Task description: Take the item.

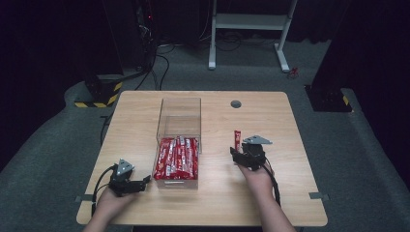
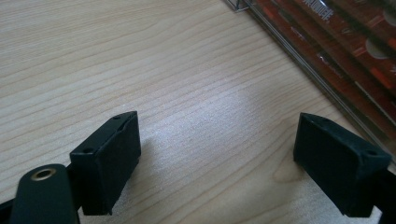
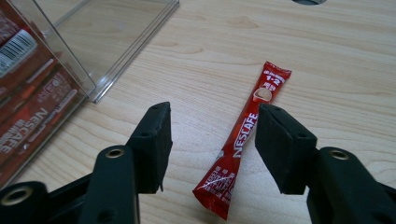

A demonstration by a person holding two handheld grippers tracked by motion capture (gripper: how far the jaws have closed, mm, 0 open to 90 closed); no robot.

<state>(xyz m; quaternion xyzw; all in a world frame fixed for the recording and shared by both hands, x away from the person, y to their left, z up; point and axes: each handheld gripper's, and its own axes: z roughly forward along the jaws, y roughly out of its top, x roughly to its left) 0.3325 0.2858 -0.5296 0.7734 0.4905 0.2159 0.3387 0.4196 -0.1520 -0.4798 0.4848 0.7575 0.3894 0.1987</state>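
Right gripper (image 3: pixel 212 140) released, jaws straddling a red coffee stick (image 3: pixel 245 135) lying flat on the bench (image 1: pixel 270 193). Left gripper (image 2: pixel 217 158) released, empty, beside the clear box (image 1: pixel 180 113).

The table (image 1: pixel 270 188) looks like light wood, smooth, with thin wavy grain lines and a soft shine where light falls on it. The box (image 1: pixel 179 112) is clear, glossy plastic, hard and see-through, with bright edges. The packets (image 1: pixel 176 158) inside it are shiny red wrappers, like thin foil or plastic. The single packet (image 3: pixel 243 139) lying on the table is the same shiny red wrapper, a bit wrinkled at its ends. The left gripper (image 2: pixel 217 163) has black jaws that look like matt plastic, a little rough. The right gripper (image 3: pixel 212 144) has the same dull black jaws, with small shiny metal rings set in its arms. The floor (image 1: pixel 43 145) looks like grey, fuzzy carpet.
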